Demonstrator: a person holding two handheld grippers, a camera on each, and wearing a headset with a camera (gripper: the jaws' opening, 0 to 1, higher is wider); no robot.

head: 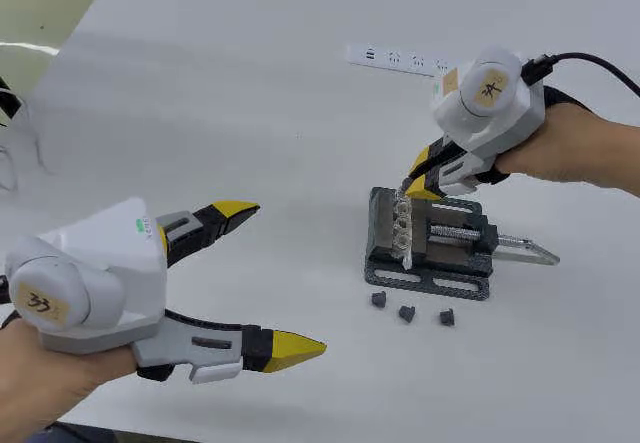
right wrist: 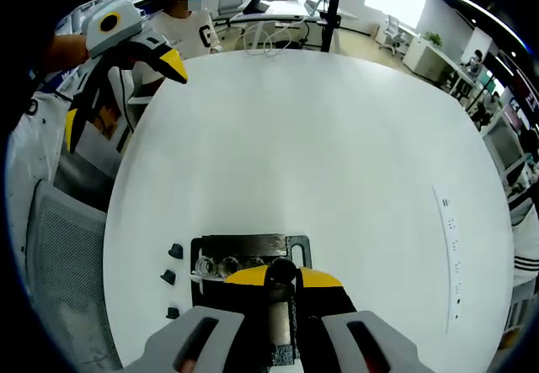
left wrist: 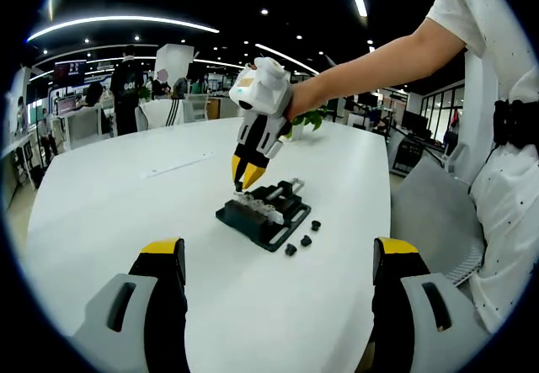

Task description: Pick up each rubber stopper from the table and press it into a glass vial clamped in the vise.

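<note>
Head view: a person's right gripper (head: 416,189), white-bodied with yellow-tipped black jaws, hangs at centre right over a small black metal vise (head: 432,263) on the broad white desk (head: 250,83). In the right gripper view those jaws are closed on a small dark rubber stopper (right wrist: 280,274), held just above a row of clear glass vials (right wrist: 227,265) clamped in the vise. Whether the stopper touches a vial mouth cannot be told. Three more dark stoppers (head: 406,313) lie loose on the desk just below the vise in the head view, near one another but apart. The left gripper (head: 265,278), at lower left, carries nothing. Its jaws are spread wide, well apart from the work. A white power strip (head: 395,60) lies toward the top of the frame.

The stoppers look light and slightly yielding, so they should grip well but tip or skid easily. They are probably best pinched across their sides, leaving the lower end free to enter a vial. The vials look thin-walled and breakable, which calls for a straight, gentle push.

In the right gripper view the jaws cover the near part of the vise and the right end of the vial row. The vial count is uncertain, and whether any vial is already plugged cannot be made out.
</note>
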